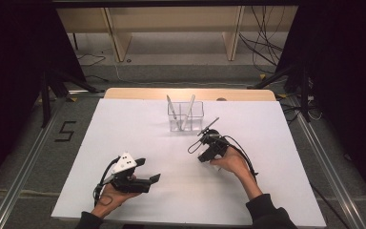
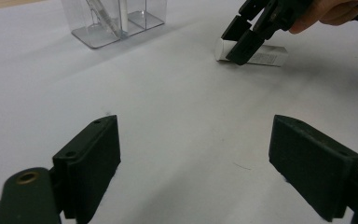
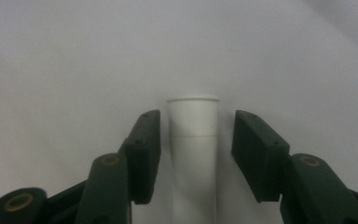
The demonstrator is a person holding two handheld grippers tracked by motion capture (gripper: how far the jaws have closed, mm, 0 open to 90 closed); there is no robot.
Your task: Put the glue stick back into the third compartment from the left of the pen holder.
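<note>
The white tube (image 3: 193, 154), a smooth matte cylinder with a slightly flared cap end and a printed label along its body, lies flat on the tabletop (image 1: 138, 138) directly between the jaws of the right gripper (image 3: 193, 140). In the right gripper view a sliver of gap shows on each side of it, so the flat black pads flank it without pressing; the gripper is released, though its jaws stand only part-way apart. In the left gripper view the same tube (image 2: 261, 55) lies ahead and to the right of that gripper, with the right gripper (image 2: 242, 39) angled down over its capped end.

The tabletop is a broad, plain white sheet, matte and faintly scuffed. Beyond the right gripper (image 1: 208, 143), and just to its left in the high view, stands a clear plastic holder (image 1: 186, 116), a boxy, glossy container split into compartments, with two slim pale pens (image 1: 189, 110) leaning inside.

The left gripper (image 2: 193, 158) rests low over bare tabletop, well apart from the tube, its blocky rectangular pads spread wide with nothing between them. A grey three-cornered plate (image 1: 125, 162) sits on top of it
</note>
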